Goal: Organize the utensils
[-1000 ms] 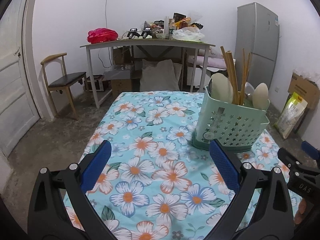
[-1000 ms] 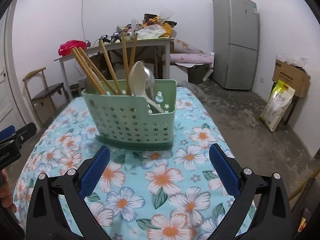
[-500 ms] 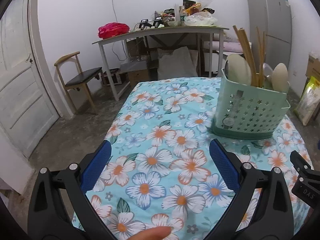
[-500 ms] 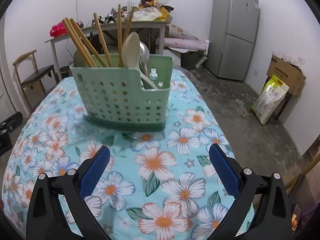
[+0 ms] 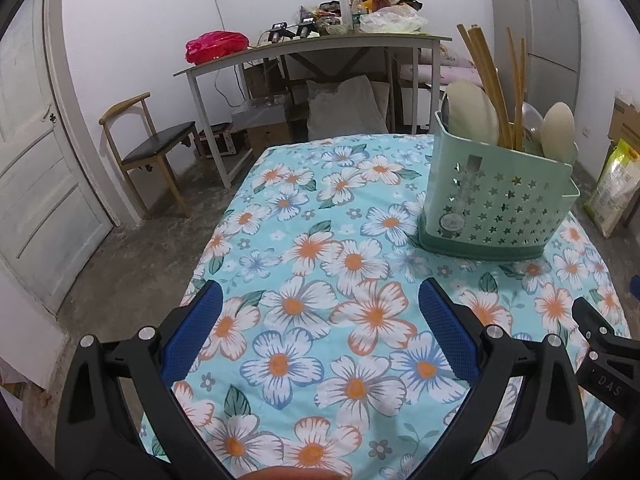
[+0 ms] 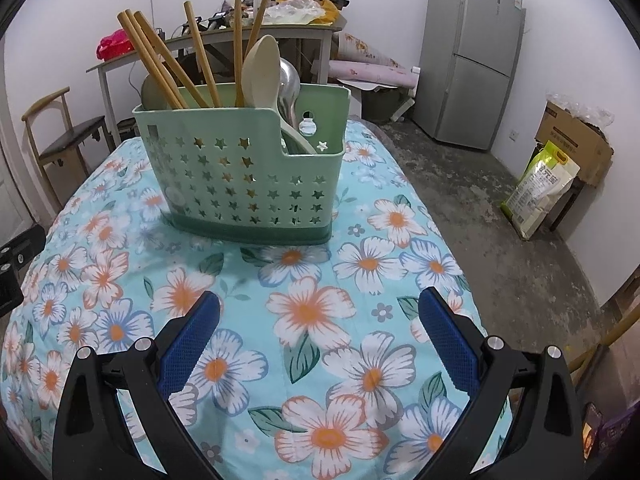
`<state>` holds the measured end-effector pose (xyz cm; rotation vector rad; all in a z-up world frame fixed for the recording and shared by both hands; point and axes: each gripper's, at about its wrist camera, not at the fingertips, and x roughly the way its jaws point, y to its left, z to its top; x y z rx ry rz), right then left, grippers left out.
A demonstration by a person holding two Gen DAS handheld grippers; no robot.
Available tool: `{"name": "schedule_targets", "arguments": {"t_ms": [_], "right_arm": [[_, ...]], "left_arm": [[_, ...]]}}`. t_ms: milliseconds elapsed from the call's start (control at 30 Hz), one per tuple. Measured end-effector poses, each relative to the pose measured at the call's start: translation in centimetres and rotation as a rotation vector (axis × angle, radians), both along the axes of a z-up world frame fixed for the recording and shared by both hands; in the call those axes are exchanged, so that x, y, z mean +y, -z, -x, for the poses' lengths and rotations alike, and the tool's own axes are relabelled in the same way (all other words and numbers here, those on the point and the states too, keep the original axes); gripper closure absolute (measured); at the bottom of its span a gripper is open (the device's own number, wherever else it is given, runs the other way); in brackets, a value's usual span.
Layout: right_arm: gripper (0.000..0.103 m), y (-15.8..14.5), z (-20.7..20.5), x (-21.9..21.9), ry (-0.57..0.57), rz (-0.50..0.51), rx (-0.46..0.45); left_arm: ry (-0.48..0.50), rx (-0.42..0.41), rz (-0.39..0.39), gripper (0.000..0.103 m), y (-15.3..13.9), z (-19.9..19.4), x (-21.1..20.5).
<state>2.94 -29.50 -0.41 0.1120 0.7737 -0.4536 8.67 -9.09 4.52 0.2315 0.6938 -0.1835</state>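
Observation:
A mint-green utensil caddy (image 6: 248, 184) with star cut-outs stands upright on the floral tablecloth (image 6: 312, 312). Out of it stick several wooden chopsticks (image 6: 160, 60), a cream spoon (image 6: 260, 70) and a metal spoon (image 6: 289, 80). The same caddy (image 5: 496, 204) sits at the right of the left wrist view, chopsticks (image 5: 486, 76) and cream spoons (image 5: 474, 114) rising from it. My left gripper (image 5: 320, 332) is open over bare cloth, well short of the caddy. My right gripper (image 6: 319, 334) is open too, nothing between its blue pads, in front of the caddy.
A cluttered grey table (image 5: 312, 44) and a wooden chair (image 5: 156, 148) stand beyond the far table edge. A silver fridge (image 6: 476, 56), a cardboard box (image 6: 576, 140) and a yellow sack (image 6: 540, 188) are to the right. A fingertip (image 5: 288, 474) shows at the bottom.
Both grippers have drawn back and lifted away from the caddy, which now looks farther off. Each stayed open and took hold of nothing.

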Motion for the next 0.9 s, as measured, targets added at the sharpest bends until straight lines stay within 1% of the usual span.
{"name": "schedule_targets", "arguments": {"t_ms": [300,900], "right_arm": [[0.006,-0.07,0.17,-0.28,0.014,-0.009,-0.002],[0.006,-0.35,0.03,-0.51,0.019,-0.013,-0.008]], "left_arm": [[-0.001,0.017,0.006,0.008,0.07,-0.09,0.00],[-0.002,0.021,0.007,0.008,0.07,-0.18,0.06]]}}
